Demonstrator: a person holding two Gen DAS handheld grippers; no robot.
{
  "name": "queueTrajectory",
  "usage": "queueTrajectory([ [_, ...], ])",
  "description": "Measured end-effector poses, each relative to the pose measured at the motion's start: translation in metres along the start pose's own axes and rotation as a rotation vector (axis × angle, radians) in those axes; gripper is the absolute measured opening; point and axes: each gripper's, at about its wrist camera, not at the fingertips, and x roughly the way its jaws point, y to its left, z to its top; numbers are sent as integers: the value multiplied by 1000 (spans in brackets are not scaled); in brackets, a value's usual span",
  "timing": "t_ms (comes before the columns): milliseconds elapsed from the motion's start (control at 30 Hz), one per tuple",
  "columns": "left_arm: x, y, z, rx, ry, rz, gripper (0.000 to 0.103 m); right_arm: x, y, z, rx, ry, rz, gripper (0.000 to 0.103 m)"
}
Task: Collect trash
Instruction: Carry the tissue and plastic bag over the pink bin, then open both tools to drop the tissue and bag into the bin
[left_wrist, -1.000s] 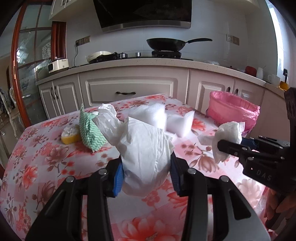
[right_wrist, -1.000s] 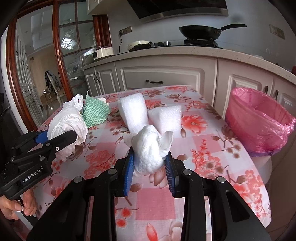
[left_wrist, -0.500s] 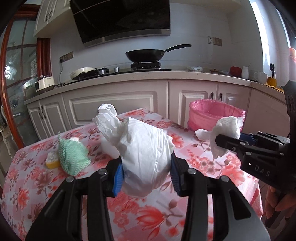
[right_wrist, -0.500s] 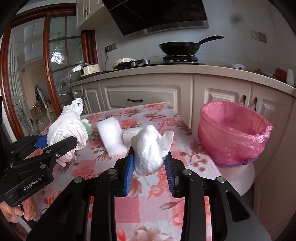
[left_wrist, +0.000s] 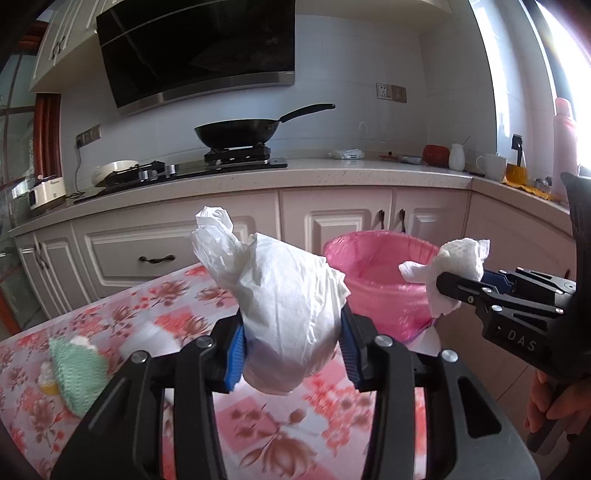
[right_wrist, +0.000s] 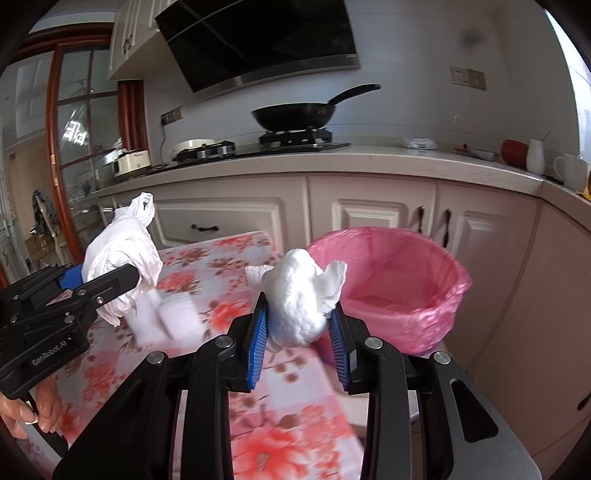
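Note:
My left gripper (left_wrist: 291, 354) is shut on a crumpled white plastic bag (left_wrist: 284, 295), held above the floral table. My right gripper (right_wrist: 300, 332) is shut on a wad of white paper towel (right_wrist: 299, 295). Each gripper shows in the other's view: the right one with its towel (left_wrist: 458, 266) at the right edge, the left one with its bag (right_wrist: 122, 258) at the left. A bin lined with a pink bag (right_wrist: 399, 280) stands just past the table's right end, its mouth open and level with the towel. From the left wrist view the pink-lined bin (left_wrist: 373, 280) sits behind the white bag.
On the table (left_wrist: 258, 424) lie a green patterned cloth (left_wrist: 79, 369) over a yellow sponge and white foam blocks (right_wrist: 173, 317). Cream kitchen cabinets (right_wrist: 369, 214) and a counter with a black wok (right_wrist: 295, 114) run behind. A person's hand (left_wrist: 554, 402) grips the right tool.
Both grippers have swung to the right and risen a little with their loads. The pink bin has come from the right side toward the middle and looks nearer; the cloth and foam slid left.

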Motion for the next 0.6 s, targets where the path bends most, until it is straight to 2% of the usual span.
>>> queueTrajectory([
  [200,37,-21,26,40,-4,-53,42,16,-29,18,22,-16,-50,32],
  [600,132,-47,74,22,26,-182,42,70,-96,49,65,18,-79,32],
])
